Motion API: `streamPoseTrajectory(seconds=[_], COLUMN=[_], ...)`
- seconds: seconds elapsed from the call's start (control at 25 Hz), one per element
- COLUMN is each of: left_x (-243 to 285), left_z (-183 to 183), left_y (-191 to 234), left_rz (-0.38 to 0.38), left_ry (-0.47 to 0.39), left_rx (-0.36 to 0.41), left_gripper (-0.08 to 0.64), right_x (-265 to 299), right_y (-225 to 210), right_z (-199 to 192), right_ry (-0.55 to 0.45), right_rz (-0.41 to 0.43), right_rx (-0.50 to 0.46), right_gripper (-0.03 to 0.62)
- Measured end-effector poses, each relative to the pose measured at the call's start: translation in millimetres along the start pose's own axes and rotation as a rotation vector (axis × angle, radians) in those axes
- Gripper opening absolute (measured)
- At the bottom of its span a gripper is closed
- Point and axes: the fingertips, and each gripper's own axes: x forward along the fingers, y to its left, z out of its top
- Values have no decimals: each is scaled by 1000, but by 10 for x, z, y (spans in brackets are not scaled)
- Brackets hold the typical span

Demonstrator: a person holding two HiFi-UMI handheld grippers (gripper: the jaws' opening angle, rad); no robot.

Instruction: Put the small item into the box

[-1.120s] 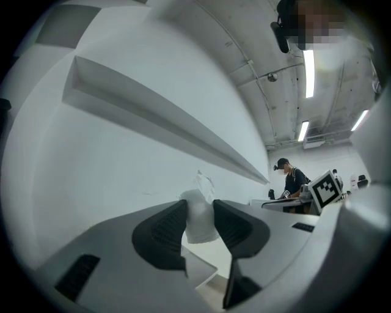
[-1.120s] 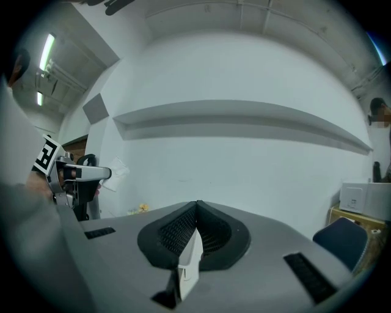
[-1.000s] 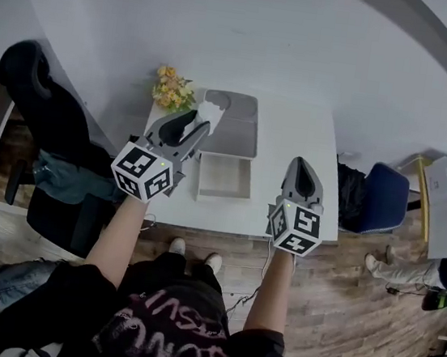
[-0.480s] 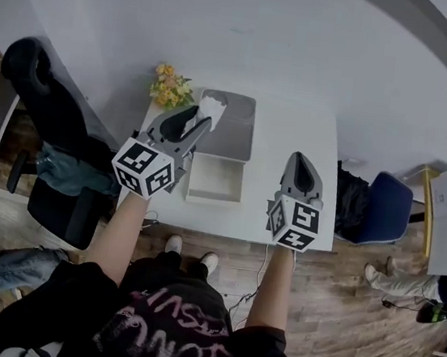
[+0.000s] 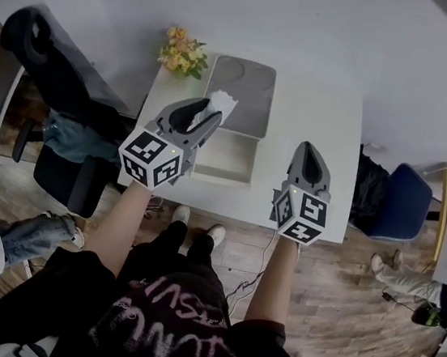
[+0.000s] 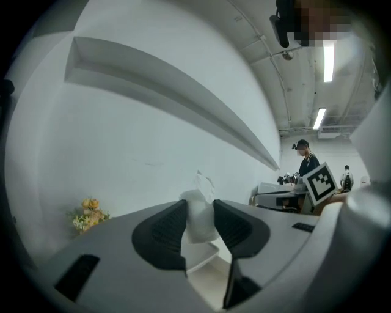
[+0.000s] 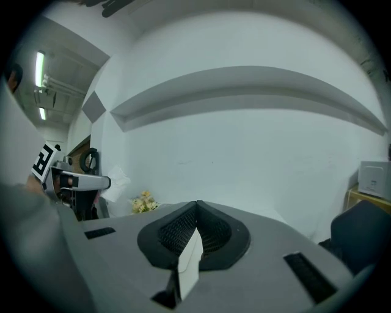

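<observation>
Currently the small item (image 5: 220,104), a crumpled white wad that looks like paper or thin wrap, sits pinched in the left gripper (image 5: 203,117), held up off the worktop (image 5: 313,116). The left gripper view shows both dark ribbed fingers (image 6: 160,235) pressing on the wad (image 6: 198,217) from either side, with its upper part poking out past the tips. From the head view it hangs just beyond the far-left corner of the open white box (image 5: 225,177), over the near edge of the grey lid (image 5: 244,86) lying behind the box. The box looks empty.

So the step in hand seems to be the carry. The next move would call for drawing the item back toward the person and a little rightward until it is over the box opening, lowering it, then spreading the fingers. A light wad may cling to a pad, so a low release seems wise.

The right gripper (image 5: 309,150) hovers over the near-right part of the worktop, well apart from the box, its fingers (image 7: 177,229) pressed together on nothing. A bunch of yellow flowers (image 5: 183,52) stands at the far-left corner.
</observation>
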Motion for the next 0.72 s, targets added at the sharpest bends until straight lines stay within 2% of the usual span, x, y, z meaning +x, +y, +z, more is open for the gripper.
streamPoseTrajectory(seconds=[0.2,0.56,0.72], left_x=[-8,-30,-23], left_z=[-554,-1356,-1569], left_y=[-100,-181,-188], left_rz=[-12,-26,-27], left_ry=[116,348,414], left_rx=[-29,7,13], left_gripper=[147,150,153], right_x=[26,23,1], right_y=[30,34,28], right_z=[-310,-635,-737], right_ry=[48,96,113], right_rz=[18,32,33], right_rx=[21,42,49], right_gripper=[11,11,11])
